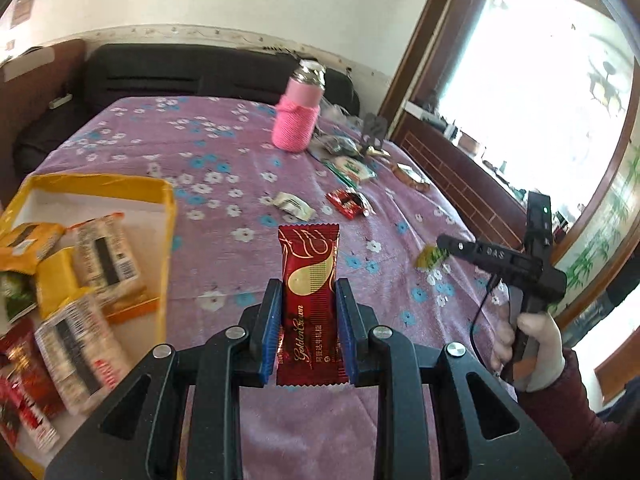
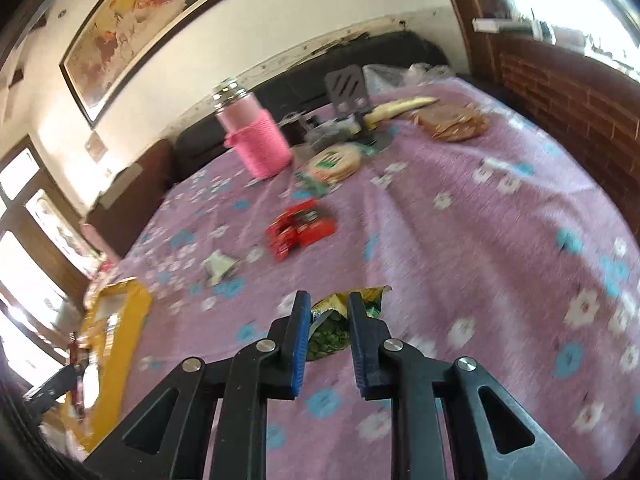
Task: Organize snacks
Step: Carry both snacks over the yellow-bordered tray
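Note:
My left gripper (image 1: 309, 292) is shut on a dark red Golden Crown snack packet (image 1: 310, 280), held upright above the purple flowered cloth, just right of the yellow box (image 1: 100, 186). The box holds several snack packs (image 1: 104, 258). My right gripper (image 2: 329, 308) is shut on a green and yellow snack packet (image 2: 334, 320) above the cloth; it also shows in the left wrist view (image 1: 434, 256) at the right. Loose on the cloth lie a red packet (image 1: 349, 202) (image 2: 300, 228), a small white packet (image 1: 293, 205) (image 2: 219, 266) and a round green-labelled pack (image 1: 352, 168) (image 2: 334, 162).
A pink bottle (image 1: 298, 114) (image 2: 256, 136) stands at the far side beside a clutter of bags and a grey stand (image 2: 346, 88). A brown cracker pack (image 2: 452, 120) lies far right. A black sofa (image 1: 180, 70) lies behind, a brick sill (image 2: 568, 92) on the right.

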Action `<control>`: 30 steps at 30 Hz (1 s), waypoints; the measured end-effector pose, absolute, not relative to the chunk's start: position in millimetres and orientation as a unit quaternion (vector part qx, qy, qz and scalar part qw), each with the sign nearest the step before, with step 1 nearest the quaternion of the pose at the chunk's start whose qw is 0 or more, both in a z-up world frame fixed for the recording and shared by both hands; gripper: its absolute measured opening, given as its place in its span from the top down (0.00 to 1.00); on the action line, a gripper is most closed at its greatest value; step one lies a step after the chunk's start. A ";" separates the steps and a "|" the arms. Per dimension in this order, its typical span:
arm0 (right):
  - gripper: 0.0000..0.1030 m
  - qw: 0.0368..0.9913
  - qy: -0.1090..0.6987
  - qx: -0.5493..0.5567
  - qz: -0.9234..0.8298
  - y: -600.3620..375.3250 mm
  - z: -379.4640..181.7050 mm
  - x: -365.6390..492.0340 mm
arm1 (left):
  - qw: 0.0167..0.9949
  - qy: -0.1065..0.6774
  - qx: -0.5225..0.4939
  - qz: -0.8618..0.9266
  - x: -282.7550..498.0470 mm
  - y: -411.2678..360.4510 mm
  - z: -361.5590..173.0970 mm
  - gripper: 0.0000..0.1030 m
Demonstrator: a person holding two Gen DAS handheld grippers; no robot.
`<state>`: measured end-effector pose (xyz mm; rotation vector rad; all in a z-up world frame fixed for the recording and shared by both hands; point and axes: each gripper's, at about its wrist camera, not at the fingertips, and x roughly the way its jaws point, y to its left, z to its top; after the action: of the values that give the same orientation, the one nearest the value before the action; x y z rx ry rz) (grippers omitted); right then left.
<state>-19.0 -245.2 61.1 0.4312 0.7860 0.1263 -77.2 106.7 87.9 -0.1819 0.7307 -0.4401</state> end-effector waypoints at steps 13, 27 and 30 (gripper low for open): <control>0.79 0.899 0.399 0.153 0.097 -178.0 74.9 -47.2 | 0.925 0.330 -0.104 -0.156 -118.9 169.1 93.9 0.77; 0.58 0.881 0.462 0.041 0.091 -124.8 30.5 -69.3 | 0.926 0.324 -0.125 -0.148 -136.1 199.0 88.1 0.77; 0.80 0.882 0.461 0.036 0.096 -117.0 34.4 -68.9 | 0.931 0.316 -0.126 -0.132 -142.9 214.7 91.3 0.77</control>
<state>-68.9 -117.0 34.4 0.0746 0.9599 0.2003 -142.9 214.7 91.3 -0.2575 0.6471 -0.2706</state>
